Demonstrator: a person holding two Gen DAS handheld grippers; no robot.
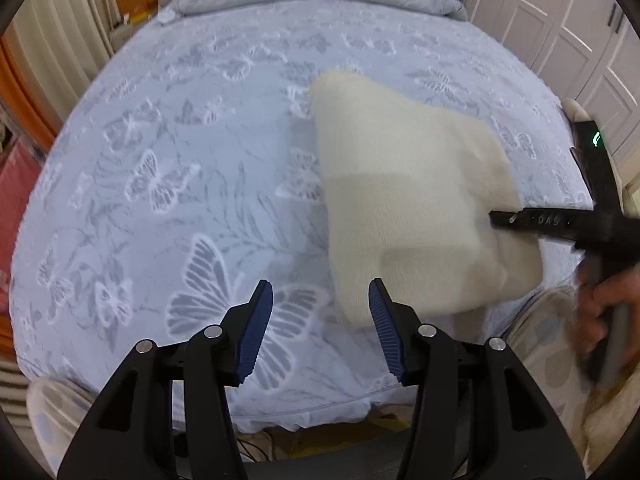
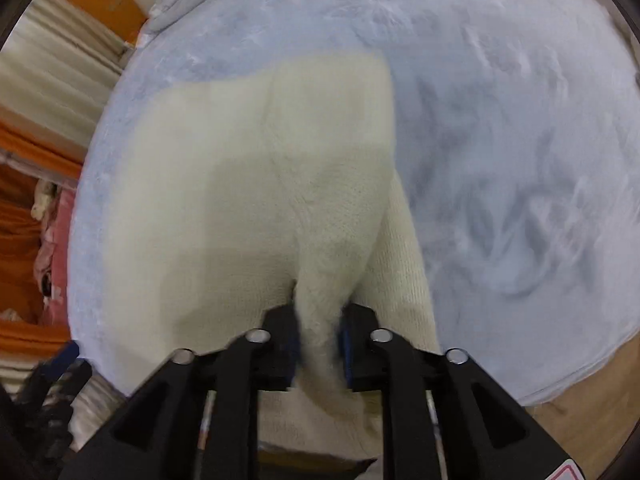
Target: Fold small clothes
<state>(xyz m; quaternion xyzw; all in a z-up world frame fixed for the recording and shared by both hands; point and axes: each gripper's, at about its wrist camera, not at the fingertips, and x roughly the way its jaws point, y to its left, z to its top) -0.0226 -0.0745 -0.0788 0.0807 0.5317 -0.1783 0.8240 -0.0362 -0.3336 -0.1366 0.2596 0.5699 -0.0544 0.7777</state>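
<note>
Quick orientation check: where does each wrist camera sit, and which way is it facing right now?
Left wrist: on the left gripper, facing across the blue butterfly-print bedspread; open jaws, and the person's right hand at the edge.
Right wrist: on the right gripper, angled down at the bed; jaws shut on the cream knitted garment.
Shared: garment and bedspread.

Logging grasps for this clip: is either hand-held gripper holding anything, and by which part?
Right hand-held gripper pinches a bunched edge of the cream knitted garment. Left hand-held gripper is open, empty.
</note>
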